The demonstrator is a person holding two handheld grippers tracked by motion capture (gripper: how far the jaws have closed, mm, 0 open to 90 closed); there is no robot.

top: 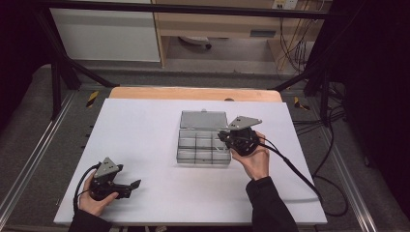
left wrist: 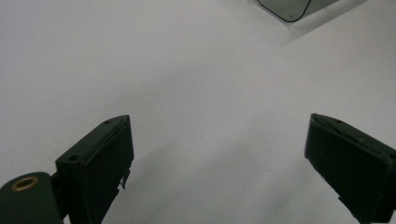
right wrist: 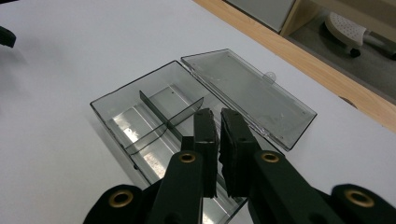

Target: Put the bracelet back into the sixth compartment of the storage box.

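Note:
A smoky clear plastic compartment box (top: 203, 149) lies open in the middle of the white table, its lid (top: 204, 119) folded flat behind it. In the right gripper view the box (right wrist: 135, 123) shows thin dividers and empty compartments, and the lid (right wrist: 247, 95) lies beside it. My right gripper (top: 224, 137) hovers over the box's right end; its jaws (right wrist: 217, 119) are shut, with nothing visible between them. My left gripper (top: 136, 184) rests near the table's front left corner, well apart from the box. It stands open (left wrist: 217, 154) over bare table, and a corner of the box (left wrist: 287, 8) shows far off.
The white sheet (top: 145, 130) covers the table, and a strip of wood (top: 193, 93) shows along the far edge. A black cable (top: 295, 171) trails from the right gripper off the table's right side. A white chair foot (right wrist: 348, 28) stands on the floor beyond.

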